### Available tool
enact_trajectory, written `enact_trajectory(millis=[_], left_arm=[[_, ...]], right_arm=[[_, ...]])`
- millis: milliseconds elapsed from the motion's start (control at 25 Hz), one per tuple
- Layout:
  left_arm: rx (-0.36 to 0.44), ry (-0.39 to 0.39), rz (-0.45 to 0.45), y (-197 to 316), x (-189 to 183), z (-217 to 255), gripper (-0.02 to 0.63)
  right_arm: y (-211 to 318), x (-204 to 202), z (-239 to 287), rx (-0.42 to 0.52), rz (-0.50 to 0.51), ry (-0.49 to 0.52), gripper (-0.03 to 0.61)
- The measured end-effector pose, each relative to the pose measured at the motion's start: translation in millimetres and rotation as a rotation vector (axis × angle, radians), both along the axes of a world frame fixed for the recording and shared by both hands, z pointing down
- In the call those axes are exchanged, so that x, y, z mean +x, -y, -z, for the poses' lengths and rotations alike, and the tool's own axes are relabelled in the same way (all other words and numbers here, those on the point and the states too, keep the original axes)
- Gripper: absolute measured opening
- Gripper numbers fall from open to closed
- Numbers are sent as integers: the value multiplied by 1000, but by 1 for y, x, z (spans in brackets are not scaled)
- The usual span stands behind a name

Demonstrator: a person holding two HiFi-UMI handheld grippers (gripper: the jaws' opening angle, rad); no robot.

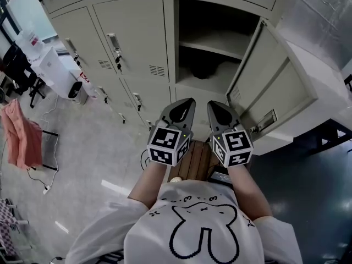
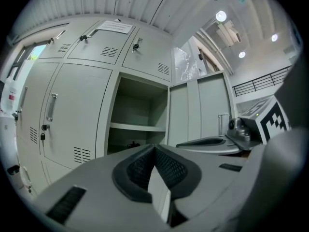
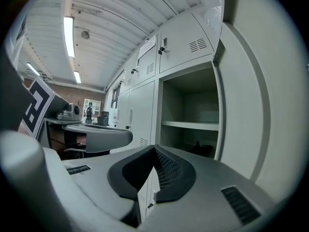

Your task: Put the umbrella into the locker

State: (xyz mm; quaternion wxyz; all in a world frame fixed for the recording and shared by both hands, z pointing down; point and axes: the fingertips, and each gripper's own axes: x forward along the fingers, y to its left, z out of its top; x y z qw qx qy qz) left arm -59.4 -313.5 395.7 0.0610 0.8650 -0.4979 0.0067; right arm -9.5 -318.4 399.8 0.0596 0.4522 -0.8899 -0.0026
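The locker (image 1: 217,43) stands with its door (image 1: 275,89) swung out to the right. A dark folded umbrella (image 1: 202,70) lies at the back of its lower compartment, under the shelf; it also shows as a dark lump, the umbrella (image 2: 131,144) in the left gripper view and the umbrella (image 3: 202,149) in the right gripper view. My left gripper (image 1: 187,102) and right gripper (image 1: 215,104) are side by side just before the opening, pointing at it. The left gripper (image 2: 154,149) is shut with nothing in it. So is the right gripper (image 3: 154,149).
Closed locker doors (image 1: 129,37) with handles and keys fill the wall to the left. A wooden slatted seat (image 1: 198,161) sits below my hands. A red cloth (image 1: 22,136) hangs on a rack at far left, with cables on the floor near it.
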Motion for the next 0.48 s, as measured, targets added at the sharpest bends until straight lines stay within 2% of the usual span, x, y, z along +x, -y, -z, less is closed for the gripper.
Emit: enact_trajectory(millis=[480], left_arm=[[-1,-18,-28,-7,6,4,15]], right_arm=[[-9,2,2,6,-1,13,12]])
